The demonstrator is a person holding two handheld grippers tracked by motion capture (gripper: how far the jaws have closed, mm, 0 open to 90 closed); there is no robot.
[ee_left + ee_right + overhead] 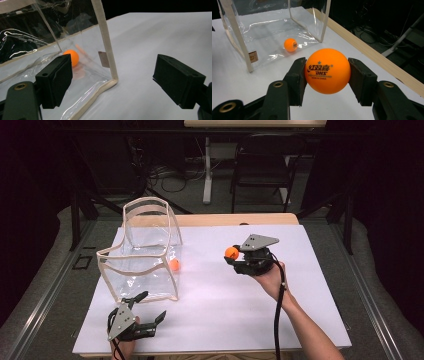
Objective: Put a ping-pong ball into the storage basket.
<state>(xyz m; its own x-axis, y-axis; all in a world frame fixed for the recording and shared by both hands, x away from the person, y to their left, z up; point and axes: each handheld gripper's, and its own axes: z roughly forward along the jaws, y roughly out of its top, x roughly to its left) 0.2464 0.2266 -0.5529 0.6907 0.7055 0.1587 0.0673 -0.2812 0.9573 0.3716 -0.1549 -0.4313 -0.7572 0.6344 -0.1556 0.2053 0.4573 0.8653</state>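
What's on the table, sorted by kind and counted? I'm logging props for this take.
Orange table tennis balls: 2, the held ball in the right claw and the bagged ball inside the bag.
Clear plastic bag with cream trim: 1.
Claws: 2, counting the open left claw.
Total: 5.

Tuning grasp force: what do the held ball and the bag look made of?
Held ball: smooth matte orange plastic, probably celluloid-type table tennis ball; printed star and brand marks show.
Bag: clear glossy flexible film, likely vinyl, given glare and wrinkles; cream woven-looking edge binding, apparently fabric.
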